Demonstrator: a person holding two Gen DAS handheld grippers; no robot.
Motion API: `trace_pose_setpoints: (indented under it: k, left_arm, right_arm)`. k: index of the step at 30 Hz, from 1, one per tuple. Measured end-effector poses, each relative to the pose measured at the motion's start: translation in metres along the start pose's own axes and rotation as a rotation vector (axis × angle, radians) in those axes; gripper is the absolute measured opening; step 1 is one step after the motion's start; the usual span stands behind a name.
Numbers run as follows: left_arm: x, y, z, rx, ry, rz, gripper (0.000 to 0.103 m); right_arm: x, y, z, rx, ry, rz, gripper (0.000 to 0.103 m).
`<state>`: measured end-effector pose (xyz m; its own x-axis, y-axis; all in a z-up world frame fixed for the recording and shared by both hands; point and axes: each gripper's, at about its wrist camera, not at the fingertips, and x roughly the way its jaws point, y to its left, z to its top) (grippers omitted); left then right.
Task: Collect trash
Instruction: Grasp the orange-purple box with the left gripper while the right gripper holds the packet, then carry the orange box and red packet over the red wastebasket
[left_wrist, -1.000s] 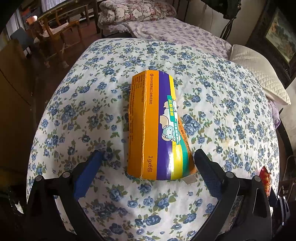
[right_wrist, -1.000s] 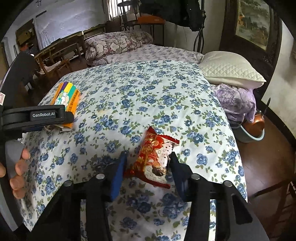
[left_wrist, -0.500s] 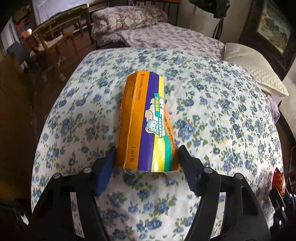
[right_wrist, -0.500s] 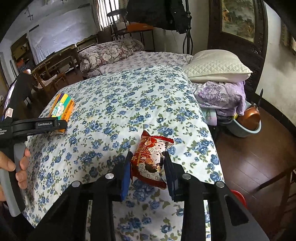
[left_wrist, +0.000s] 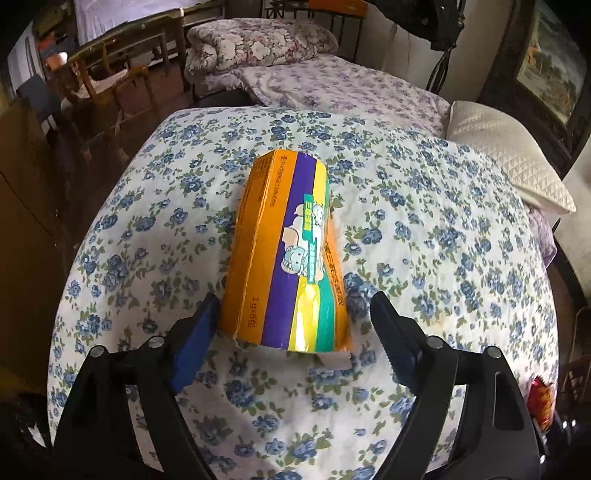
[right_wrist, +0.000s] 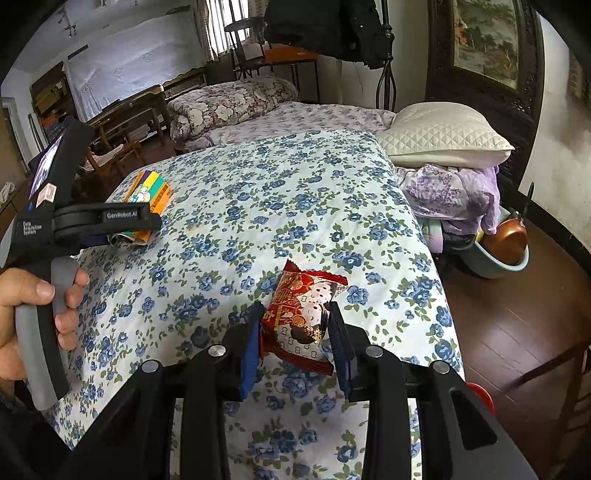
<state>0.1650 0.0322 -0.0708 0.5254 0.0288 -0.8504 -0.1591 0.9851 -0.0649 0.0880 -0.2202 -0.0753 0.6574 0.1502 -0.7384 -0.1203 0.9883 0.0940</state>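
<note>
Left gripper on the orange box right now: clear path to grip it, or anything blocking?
Probably yes. The left gripper already straddles the near end of the orange box, its jaws opening, a gap at the right pad. Nothing lies between them on the bedspread.

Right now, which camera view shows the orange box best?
The left wrist view. There the orange box lies large and central on the floral bedspread, its printed top fully visible. In the right wrist view it is small and far left, partly hidden behind the left gripper.
</note>
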Motion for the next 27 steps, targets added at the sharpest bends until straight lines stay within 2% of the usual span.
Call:
trace_pose_setpoints:
  k: [5,6,8,10,12,20,23,27]
  left_arm:
    - [0.005,-0.004,0.005,0.005,-0.012,0.031,0.078]
    - [0.006,-0.006,0.005,0.009,-0.013,0.044,0.075]
    - [0.006,-0.01,0.007,0.031,-0.013,0.073,0.061]
    - [0.003,-0.012,0.008,0.03,-0.006,0.052,0.054]
    - [-0.002,-0.013,0.008,0.031,-0.009,0.029,0.051]
    - [-0.051,-0.024,0.0,0.07,-0.083,-0.114,0.051]
    - [-0.066,-0.041,-0.007,0.115,-0.091,-0.171,0.051]
    - [-0.073,-0.07,-0.02,0.184,-0.088,-0.21,0.051]
  right_arm:
    - [0.003,0.004,-0.002,-0.016,0.004,-0.007,0.034]
    - [0.004,0.005,-0.003,-0.02,0.006,-0.008,0.034]
    - [0.004,0.006,-0.003,-0.028,0.006,-0.013,0.034]
    - [0.003,0.007,-0.003,-0.034,0.002,-0.012,0.034]
    - [0.002,0.008,-0.003,-0.037,-0.006,-0.01,0.034]
    - [-0.013,0.0,0.001,-0.021,-0.041,0.008,0.033]
    - [-0.019,-0.005,0.003,-0.01,-0.048,0.005,0.033]
    - [-0.032,-0.02,0.005,0.026,-0.055,0.004,0.033]
